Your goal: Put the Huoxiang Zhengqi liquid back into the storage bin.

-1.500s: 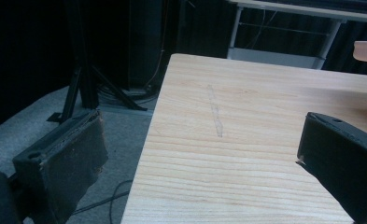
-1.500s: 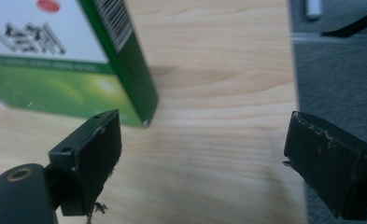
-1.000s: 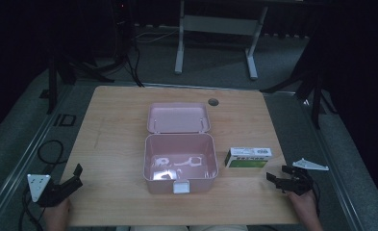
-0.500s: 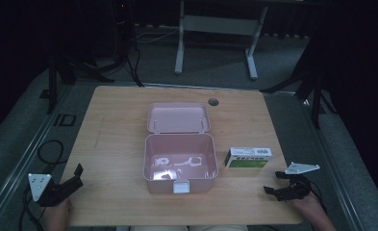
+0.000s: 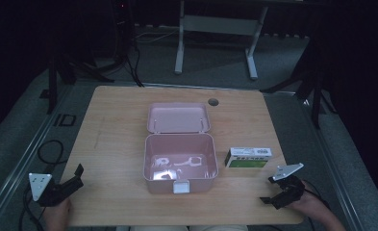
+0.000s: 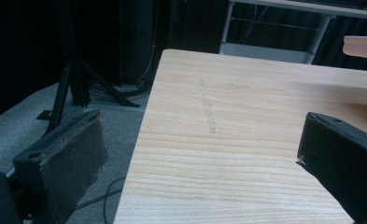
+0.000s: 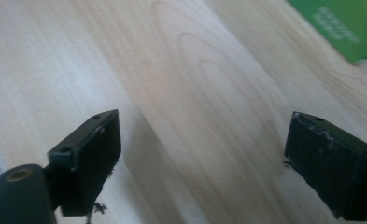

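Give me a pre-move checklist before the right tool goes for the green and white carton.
1. Right tool open: ok, jaws stand wide apart in the right gripper view, nothing between them.
2. Green and white carton reachable: ok, it lies flat on the table, just ahead of that tool.
3. Carton free to lift: ok, it sits apart from the pink box, nothing on top.
4. Pink box ready to receive: ok, lid folded back, top open.
5. Room inside the box: cannot tell, pale items lie on its floor.
6. Left tool out of the way: ok, open at the table's near left corner.
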Demonstrator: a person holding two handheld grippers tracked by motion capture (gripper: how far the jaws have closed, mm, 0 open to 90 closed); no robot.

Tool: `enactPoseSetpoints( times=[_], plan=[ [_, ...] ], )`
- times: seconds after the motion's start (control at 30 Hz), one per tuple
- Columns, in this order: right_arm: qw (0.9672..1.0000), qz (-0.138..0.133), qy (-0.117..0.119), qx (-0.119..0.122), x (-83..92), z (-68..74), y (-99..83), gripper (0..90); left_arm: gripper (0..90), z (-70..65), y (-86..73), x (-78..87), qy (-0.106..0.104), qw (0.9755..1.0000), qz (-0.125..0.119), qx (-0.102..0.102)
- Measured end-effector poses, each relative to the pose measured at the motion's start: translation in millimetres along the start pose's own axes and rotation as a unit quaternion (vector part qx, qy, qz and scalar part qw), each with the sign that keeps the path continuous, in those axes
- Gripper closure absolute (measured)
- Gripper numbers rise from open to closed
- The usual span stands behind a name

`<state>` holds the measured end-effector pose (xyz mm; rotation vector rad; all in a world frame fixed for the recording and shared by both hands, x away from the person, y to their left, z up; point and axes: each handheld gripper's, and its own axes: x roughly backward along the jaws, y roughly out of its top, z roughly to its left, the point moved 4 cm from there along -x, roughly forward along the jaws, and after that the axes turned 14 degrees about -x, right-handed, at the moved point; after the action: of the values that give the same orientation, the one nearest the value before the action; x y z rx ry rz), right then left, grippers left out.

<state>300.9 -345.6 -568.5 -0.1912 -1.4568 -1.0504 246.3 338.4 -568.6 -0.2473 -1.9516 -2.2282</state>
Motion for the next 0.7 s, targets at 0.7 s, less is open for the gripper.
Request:
enactPoseSetpoints(
  times=[0.7],
  plan=[
    [0.9815, 0.146, -0.030, 0.121, -3.5, 25.9, 30.0, 14.8, 1.6, -0.4, 0.1, -0.9, -0.010, 1.0000, 0.002, -0.001]
  ],
)
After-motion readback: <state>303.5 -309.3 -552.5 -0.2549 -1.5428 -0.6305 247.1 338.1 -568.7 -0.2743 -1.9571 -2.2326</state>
